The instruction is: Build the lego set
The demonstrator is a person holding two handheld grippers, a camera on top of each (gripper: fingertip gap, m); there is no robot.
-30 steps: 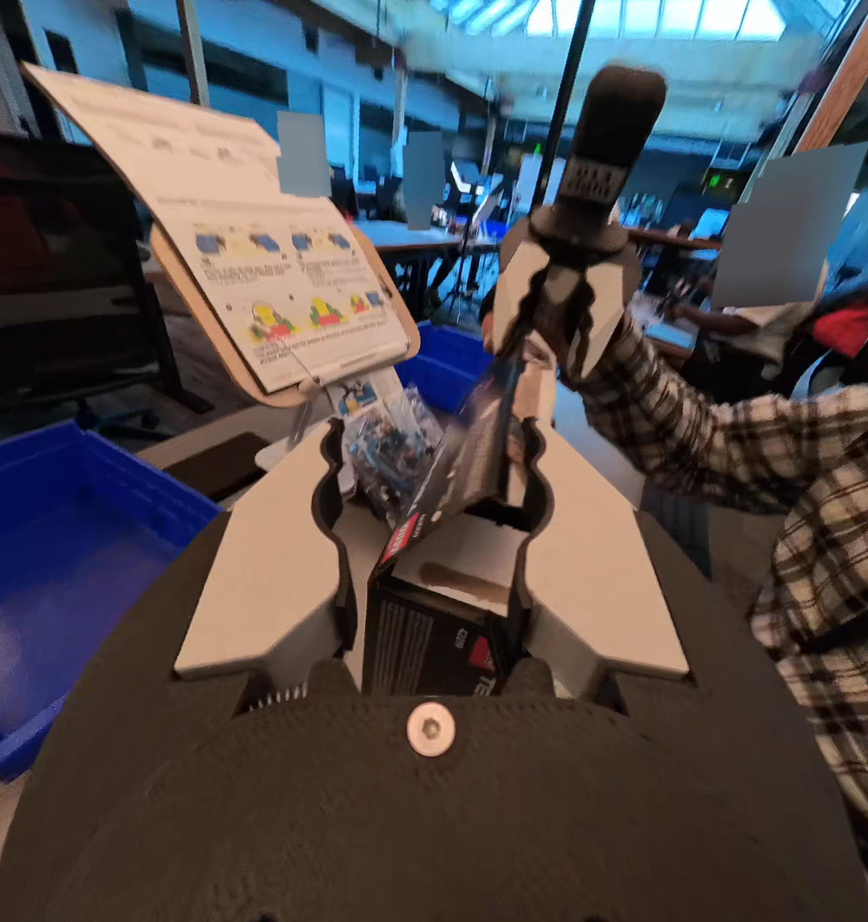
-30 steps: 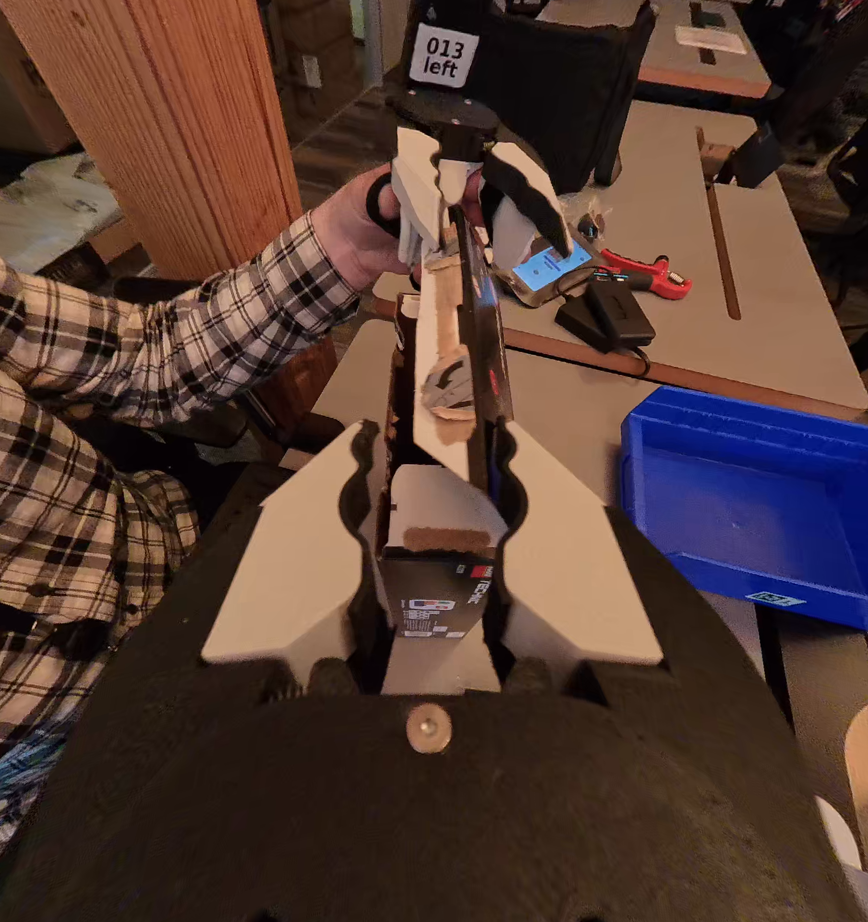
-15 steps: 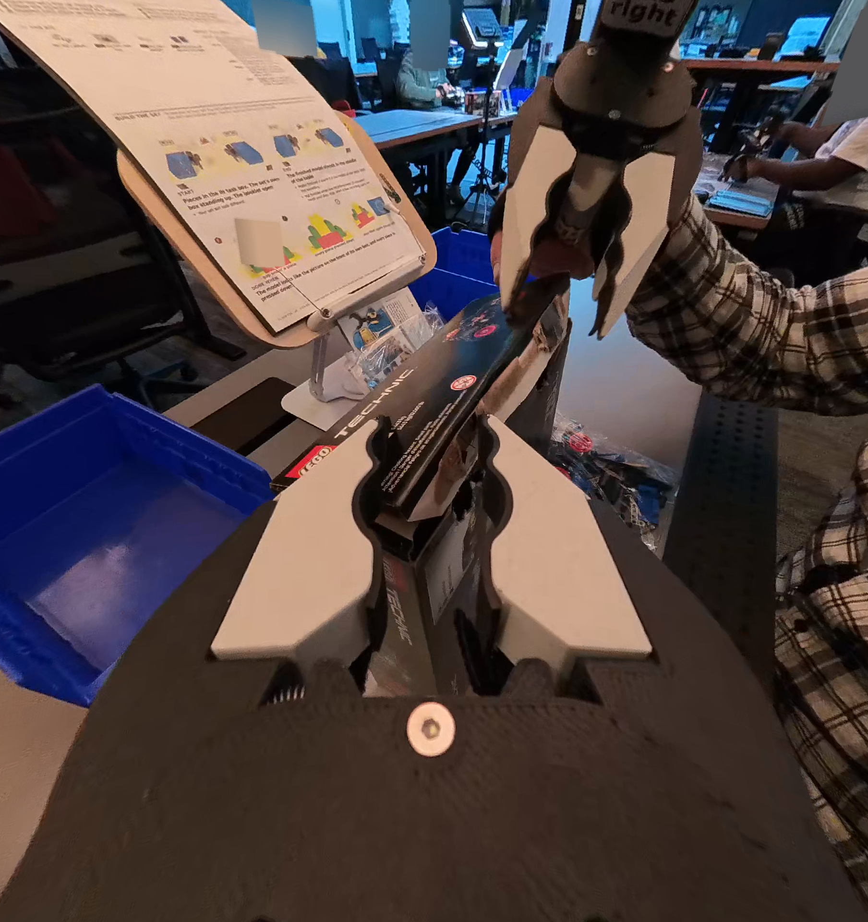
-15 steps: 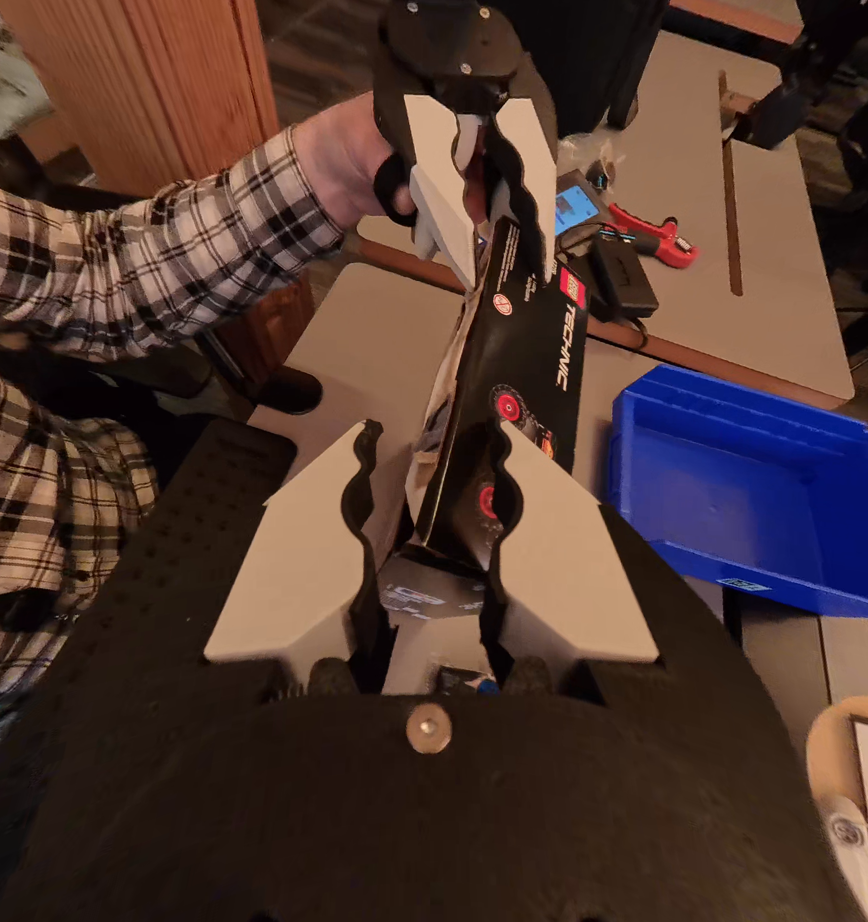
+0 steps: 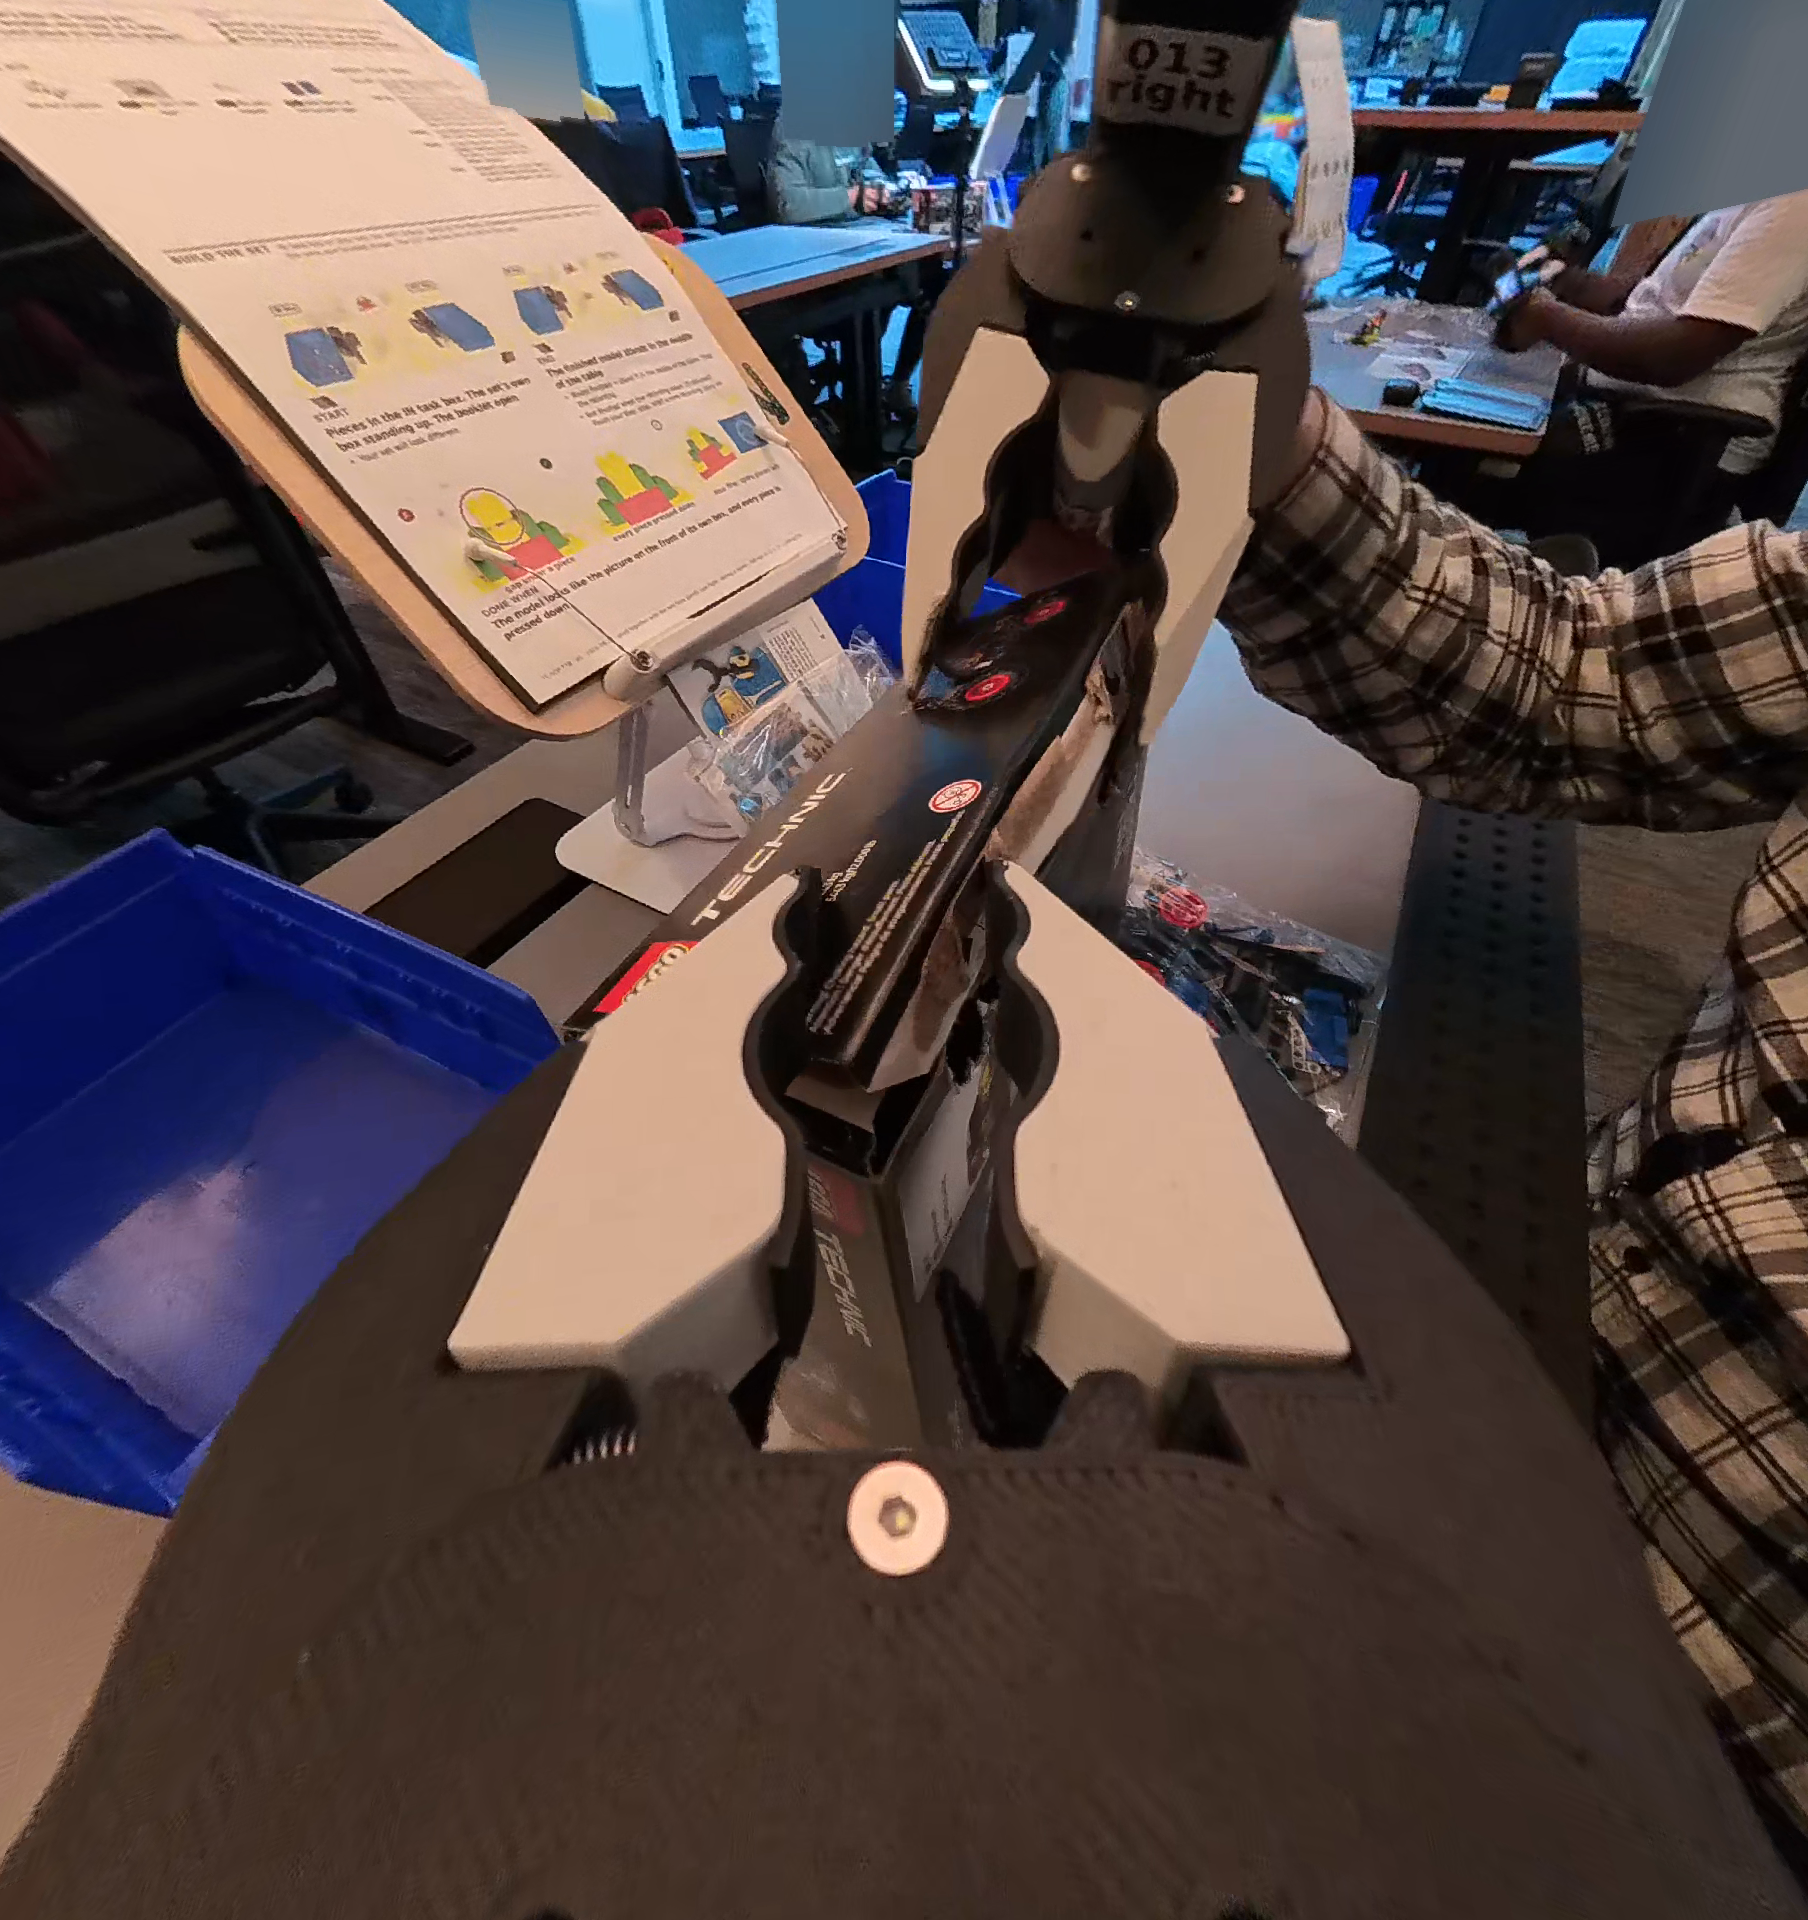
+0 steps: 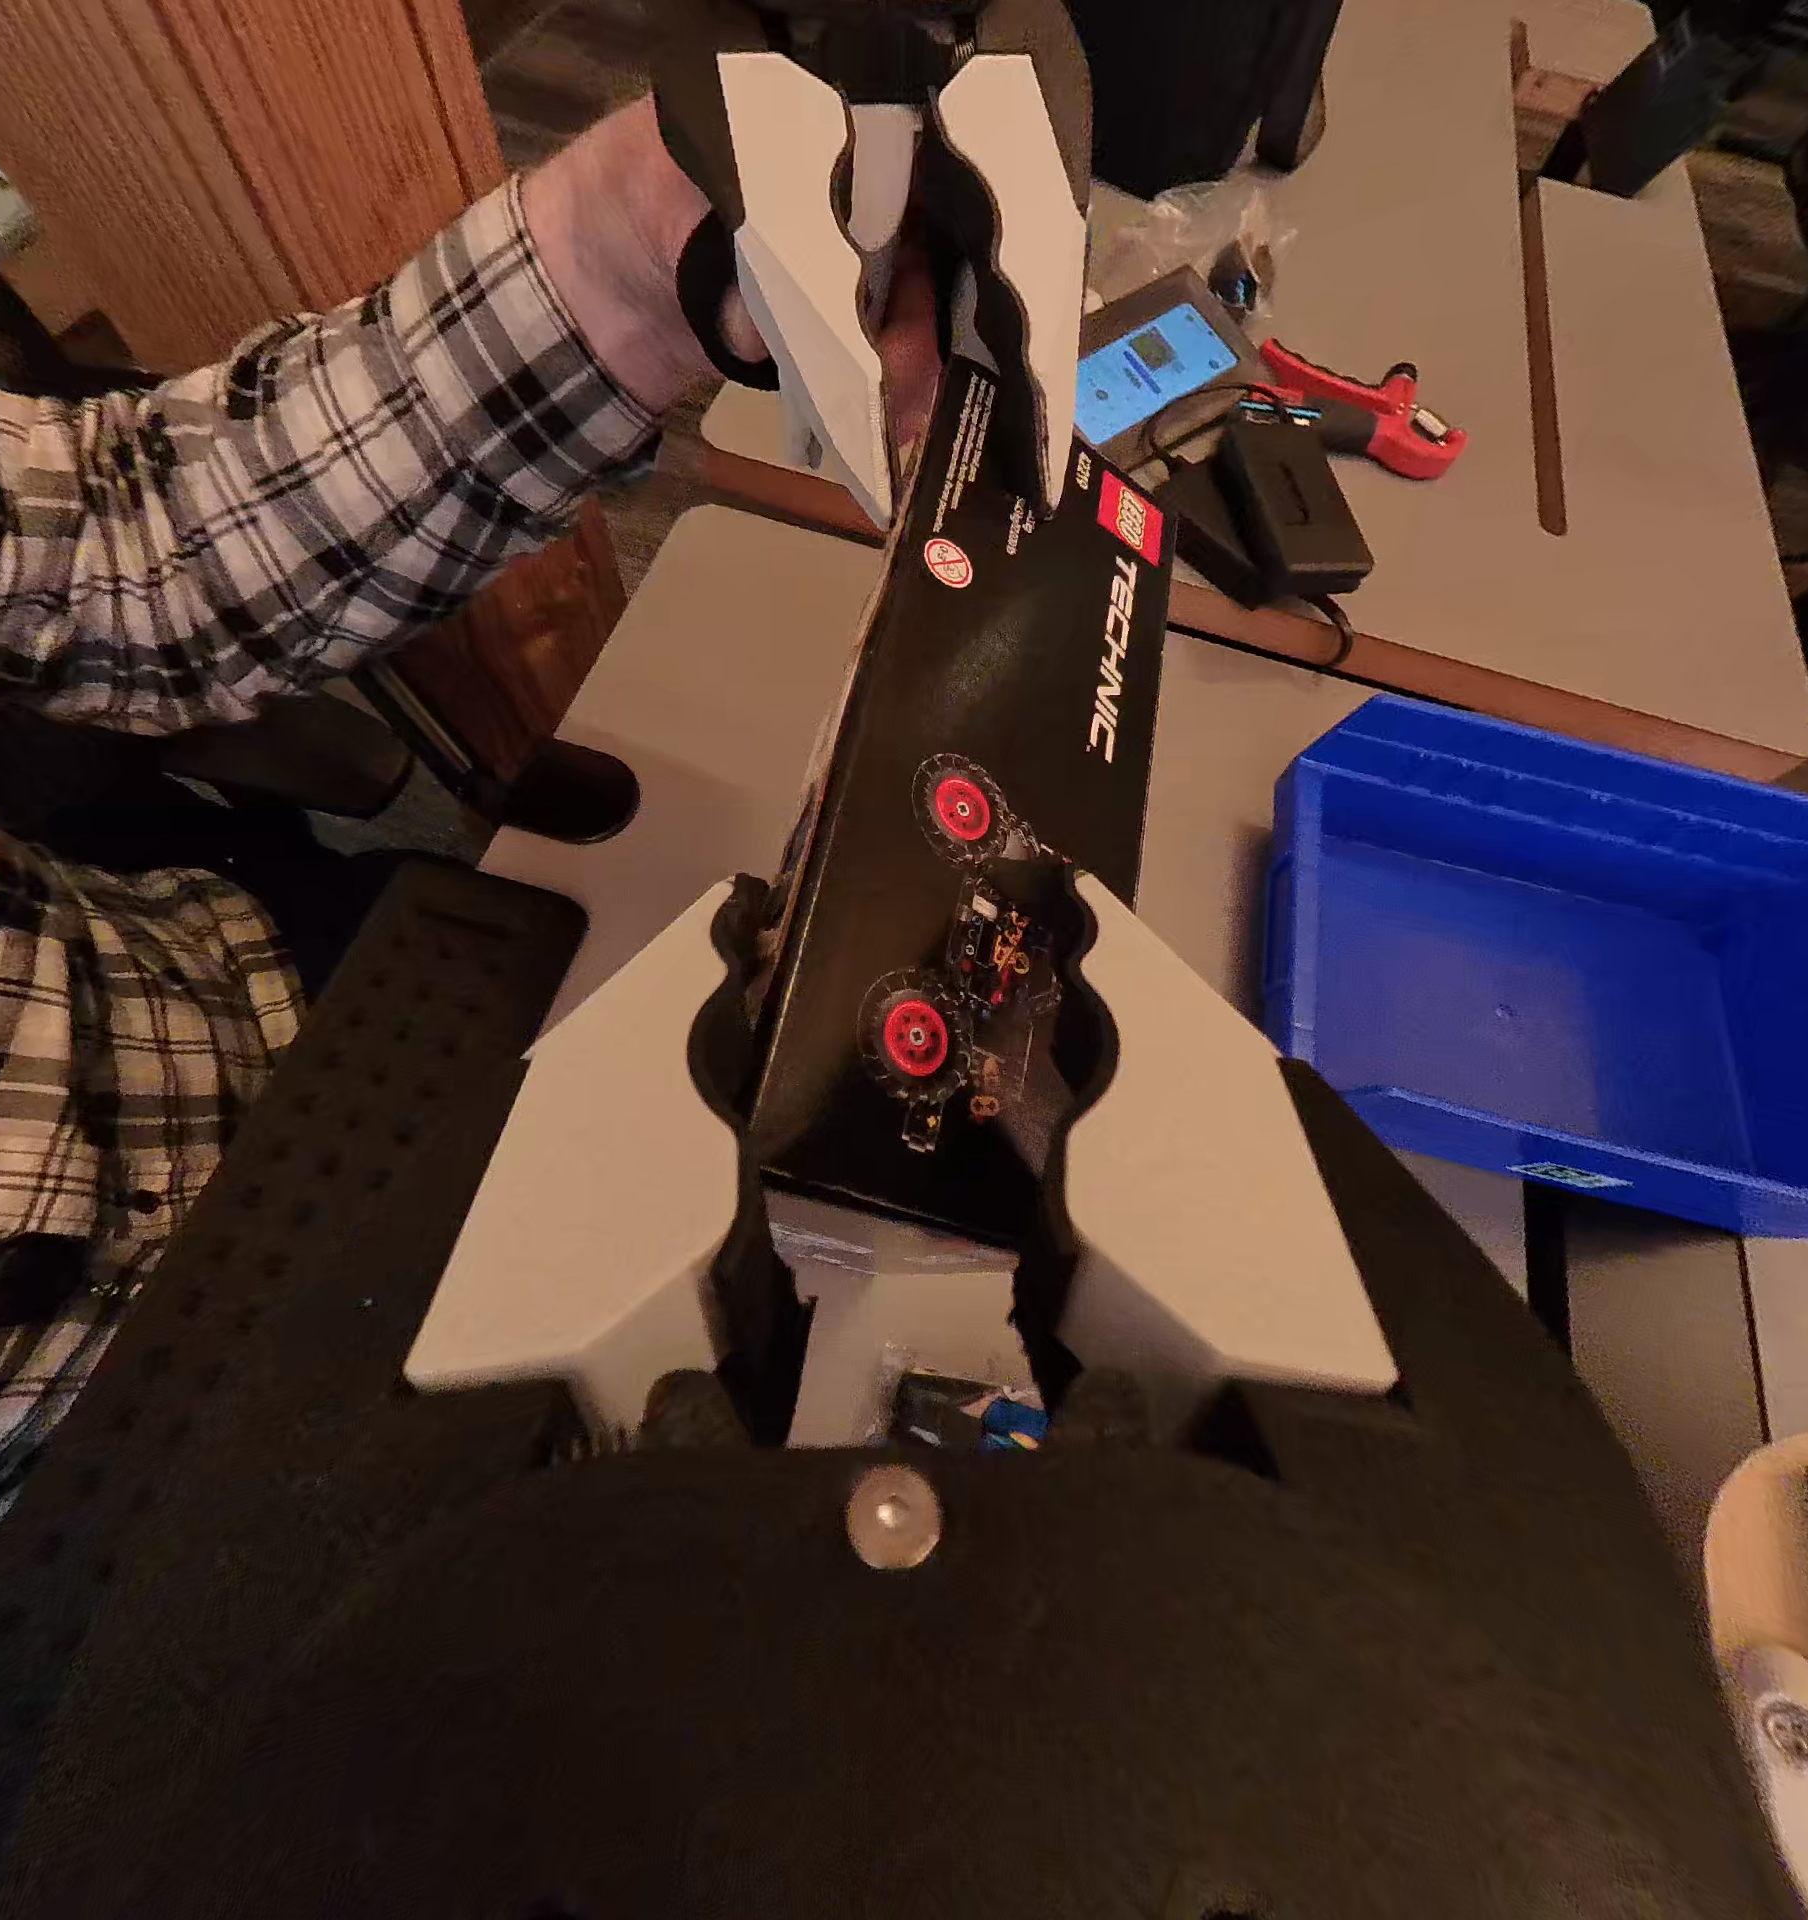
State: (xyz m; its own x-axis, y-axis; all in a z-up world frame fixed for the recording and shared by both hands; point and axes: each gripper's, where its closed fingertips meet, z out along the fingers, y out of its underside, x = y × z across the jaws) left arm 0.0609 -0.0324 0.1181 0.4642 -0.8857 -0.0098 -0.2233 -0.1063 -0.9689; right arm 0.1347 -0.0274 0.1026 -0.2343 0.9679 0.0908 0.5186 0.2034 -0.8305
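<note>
Left wrist view, far left: blue bin (image 5: 204,1122) on the surface (image 5: 609,764), instruction sheet on its stand (image 5: 526,416) behind
Left hand-held gripper (image 5: 895,914): jaws pressed onto one end of the black lego box (image 5: 879,862), torn flap edge between them
Box position: held in the air between both tools, tilted, above the surface
Right hand-held gripper (image 5: 1035,675): pinching the opposite end of the same box
Bags of parts (image 5: 1253,987): lying on the surface below, right of the box
Handling, judged: thin cardboard, light, likely near empty; it flexes and tears readily, glossy faces may slip
Where to hold: folded edges and corners, where the card is stiffest; a mid-panel grip would buckle it
Right wrist view: box (image 6: 993,727) spans from right hand-held gripper (image 6: 900,904) to left hand-held gripper (image 6: 967,499); second blue bin (image 6: 1565,977) at right
</note>
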